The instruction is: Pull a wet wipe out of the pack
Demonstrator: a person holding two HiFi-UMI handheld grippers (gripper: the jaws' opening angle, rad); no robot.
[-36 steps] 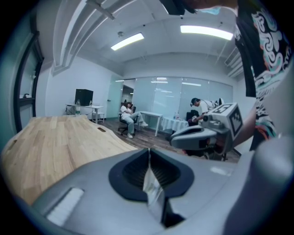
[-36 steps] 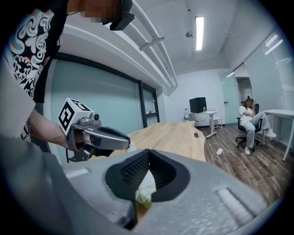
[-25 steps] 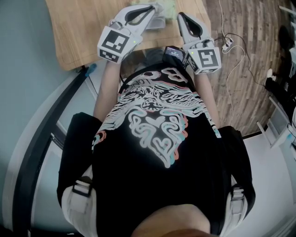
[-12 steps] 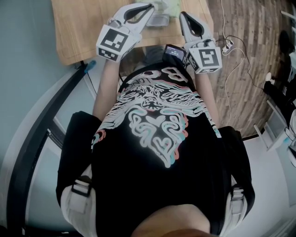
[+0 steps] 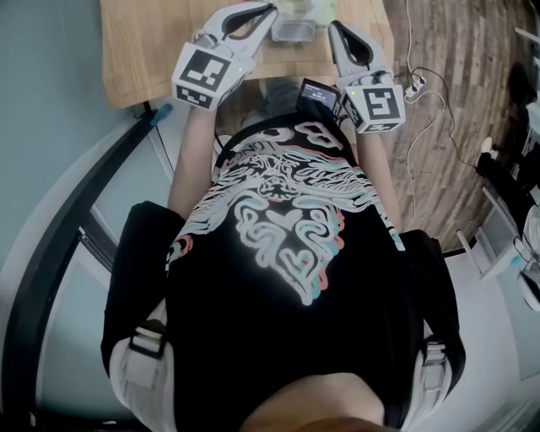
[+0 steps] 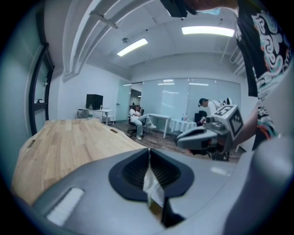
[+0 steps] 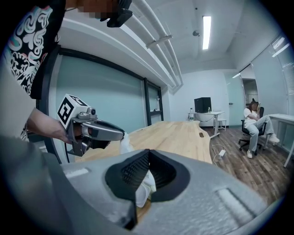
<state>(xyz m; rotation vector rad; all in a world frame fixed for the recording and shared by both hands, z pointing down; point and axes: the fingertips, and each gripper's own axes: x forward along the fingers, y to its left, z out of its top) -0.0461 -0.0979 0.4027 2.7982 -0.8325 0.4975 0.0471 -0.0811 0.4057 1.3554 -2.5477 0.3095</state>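
The wipe pack (image 5: pixel 294 31), with a grey lid and a pale green body, lies on the wooden table (image 5: pixel 152 51) between my two grippers. My left gripper (image 5: pixel 269 9) is at the pack's left and is shut on a white wet wipe (image 6: pixel 152 184). That wipe also sticks out of the left gripper's tip (image 7: pixel 124 145) in the right gripper view. My right gripper (image 5: pixel 332 28) is at the pack's right edge. Its jaws are closed with crumpled white wipe (image 7: pixel 146 185) between them. I cannot tell whether both hold the same wipe.
The table's near edge runs just in front of the person's chest. A white cable and plug (image 5: pixel 413 83) lie on the wood floor at the right. A seated person (image 7: pixel 253 124) and desks are far across the room.
My left gripper has shifted a little farther over the table. The right gripper has kept still. Both stay shut.
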